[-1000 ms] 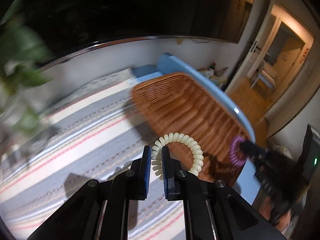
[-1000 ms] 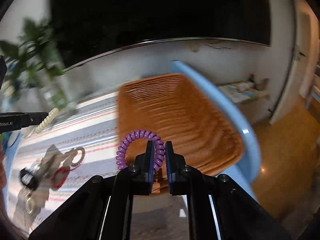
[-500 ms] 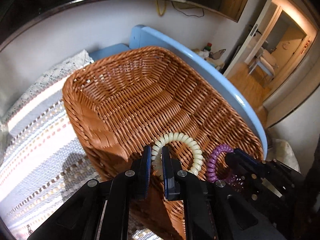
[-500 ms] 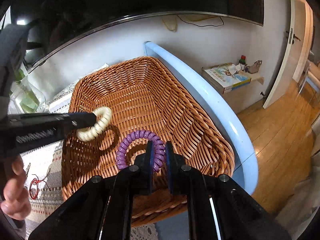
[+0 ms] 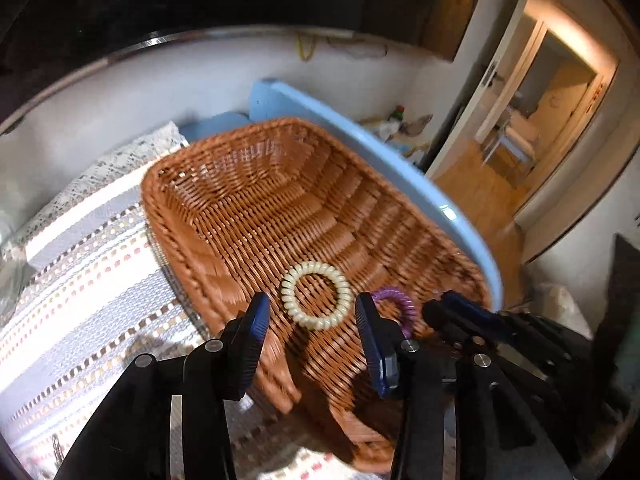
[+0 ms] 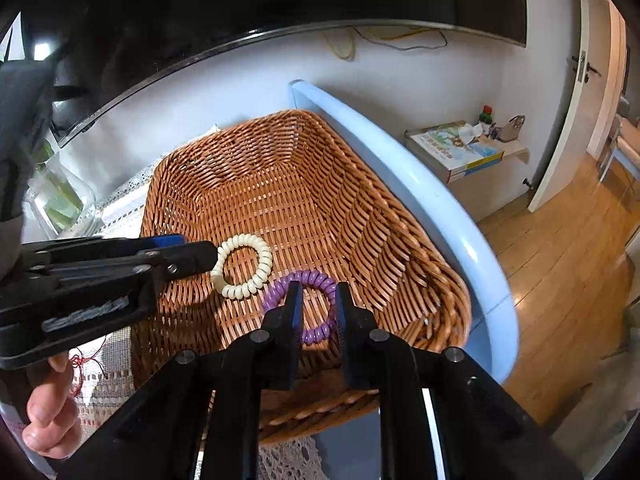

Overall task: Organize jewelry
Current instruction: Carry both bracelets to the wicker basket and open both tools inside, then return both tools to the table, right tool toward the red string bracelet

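Your left gripper (image 5: 310,318) has its fingers (image 5: 256,320) spread wide, and the cream ring (image 5: 316,295), a coiled band, lies between them on the woven floor of the basket (image 5: 248,200), touching neither finger as far as the left view shows. From the right view, that same gripper (image 6: 200,254) reaches in from the left with its tip right against the cream ring (image 6: 243,266), so you cannot tell from there whether it touches the coil. Your right gripper (image 6: 316,306) also has its fingers (image 6: 294,308) apart, and the purple ring (image 6: 308,306) lies on the basket (image 6: 280,184) floor between and just beyond them; the fingers cover part of its coil, and contact cannot be told. The two rings lie side by side near the front wall of the basket, the purple one (image 5: 398,304) to the right of the cream one and very close to it. The basket sits on a striped cloth (image 5: 80,280) at the right end of the table (image 6: 420,196), whose blue edge curves past the basket's right wall. Your left hand (image 6: 48,408) shows at the lower left of the right view, under its gripper, near a red thread (image 6: 82,362) on the cloth. A glass jar (image 6: 60,200) with green stems stands behind the basket's left corner.
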### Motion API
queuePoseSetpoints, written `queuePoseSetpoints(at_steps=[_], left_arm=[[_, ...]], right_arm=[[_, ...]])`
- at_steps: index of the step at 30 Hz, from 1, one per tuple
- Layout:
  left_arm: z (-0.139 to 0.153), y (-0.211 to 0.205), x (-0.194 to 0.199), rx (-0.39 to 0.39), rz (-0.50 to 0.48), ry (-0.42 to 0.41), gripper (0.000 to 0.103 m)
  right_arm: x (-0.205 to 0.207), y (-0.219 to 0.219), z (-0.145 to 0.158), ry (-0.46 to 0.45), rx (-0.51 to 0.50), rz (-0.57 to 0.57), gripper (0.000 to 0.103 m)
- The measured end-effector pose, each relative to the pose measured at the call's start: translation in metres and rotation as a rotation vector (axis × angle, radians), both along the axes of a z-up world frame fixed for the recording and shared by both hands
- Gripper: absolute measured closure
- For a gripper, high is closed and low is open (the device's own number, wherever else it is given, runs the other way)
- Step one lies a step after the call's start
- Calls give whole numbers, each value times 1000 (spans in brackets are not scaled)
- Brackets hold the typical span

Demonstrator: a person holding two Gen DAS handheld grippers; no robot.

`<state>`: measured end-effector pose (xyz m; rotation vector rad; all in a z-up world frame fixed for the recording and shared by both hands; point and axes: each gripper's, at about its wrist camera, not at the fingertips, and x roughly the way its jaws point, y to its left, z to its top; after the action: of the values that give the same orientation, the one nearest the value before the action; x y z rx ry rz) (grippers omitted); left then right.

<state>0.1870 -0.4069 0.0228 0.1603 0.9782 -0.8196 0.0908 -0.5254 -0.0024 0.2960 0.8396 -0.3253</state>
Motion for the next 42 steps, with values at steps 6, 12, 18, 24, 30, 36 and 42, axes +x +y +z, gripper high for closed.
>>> queuePoseSetpoints(at_steps=[6, 12, 18, 24, 30, 36, 42], left_arm=[[32, 45, -26, -75, 26, -33, 57], [63, 113, -62, -145, 63, -98, 50], [87, 204, -88, -221, 154, -175, 48], [92, 298, -98, -268, 297, -225, 43], [67, 365, -102, -252, 389, -229, 43], [27, 407, -102, -251, 436, -180, 43], [-8, 413, -104, -209, 387, -154, 43]], right_arm=[[-15, 17, 23, -44, 14, 9, 84], [-30, 61, 47, -79, -19, 77, 81], [-37, 129, 60, -98, -62, 201, 77], [-33, 196, 59, -109, -80, 310, 71], [-20, 248, 46, -92, -66, 404, 69], [-5, 287, 20, -101, -45, 477, 69], [9, 292, -15, -122, -38, 467, 69]])
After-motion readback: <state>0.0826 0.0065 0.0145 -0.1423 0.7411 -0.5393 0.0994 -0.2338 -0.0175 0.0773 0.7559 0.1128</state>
